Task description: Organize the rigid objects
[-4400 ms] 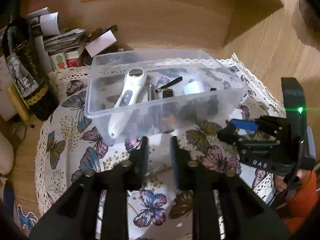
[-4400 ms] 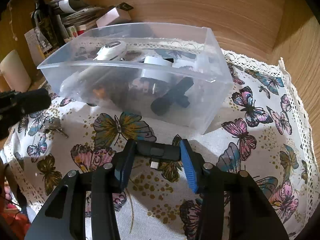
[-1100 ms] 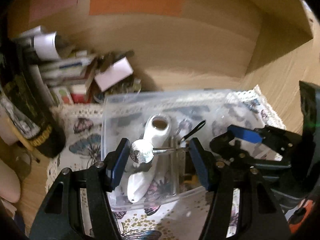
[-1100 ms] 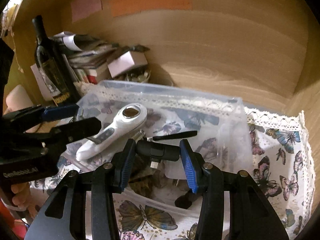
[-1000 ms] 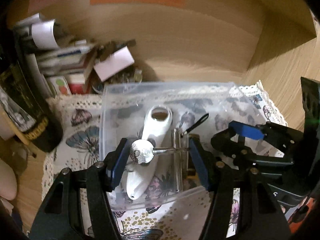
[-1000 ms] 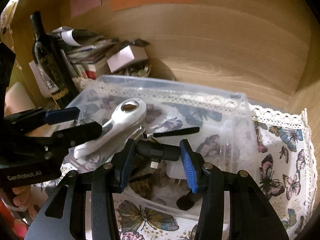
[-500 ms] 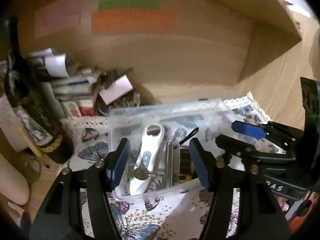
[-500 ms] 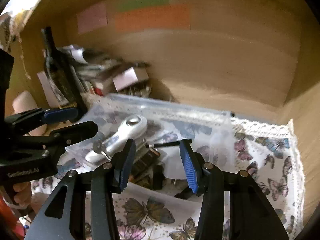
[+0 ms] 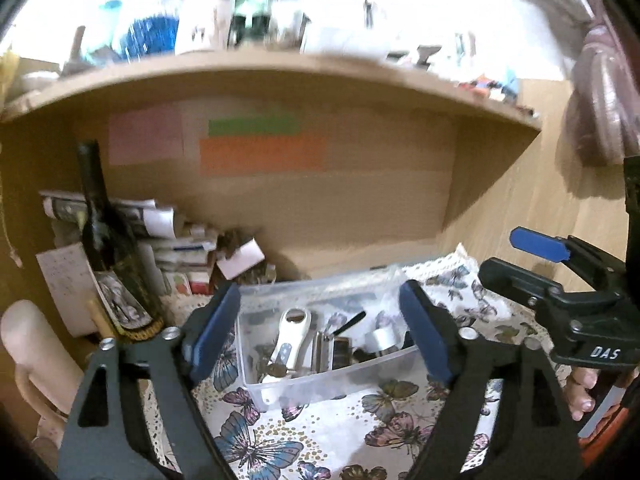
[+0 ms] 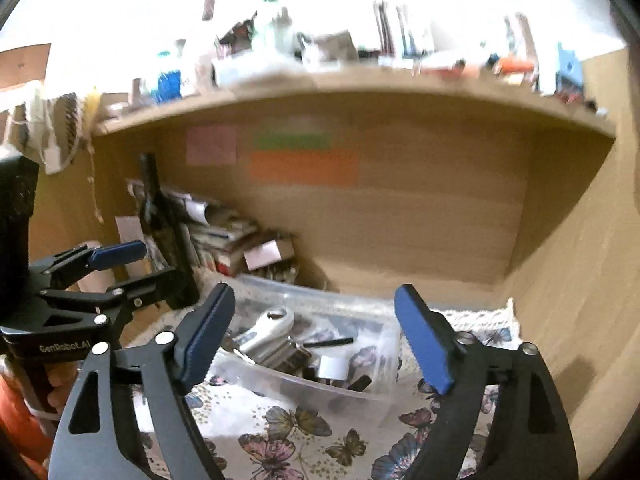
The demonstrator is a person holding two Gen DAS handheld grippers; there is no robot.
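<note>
A clear plastic box stands on the butterfly cloth inside a wooden alcove. In it lie a white handheld device, a thin black stick, a small silver can and several small dark items. My left gripper hangs above and in front of the box, its jaws opening with nothing between them. My right gripper is also raised over the box, its jaws opening and empty. Each gripper shows in the other's view: the right gripper, the left gripper.
A dark wine bottle stands at the left beside stacked papers and small boxes. A pale cylinder is at the far left. A cluttered shelf runs overhead. Wooden walls close the back and right. A hand holds the right gripper.
Both grippers let go: the round-headed metal piece and the black adapter dropped into the box. Both jaws spread wider, and both hands rose and drew back, bringing the upper shelf into view.
</note>
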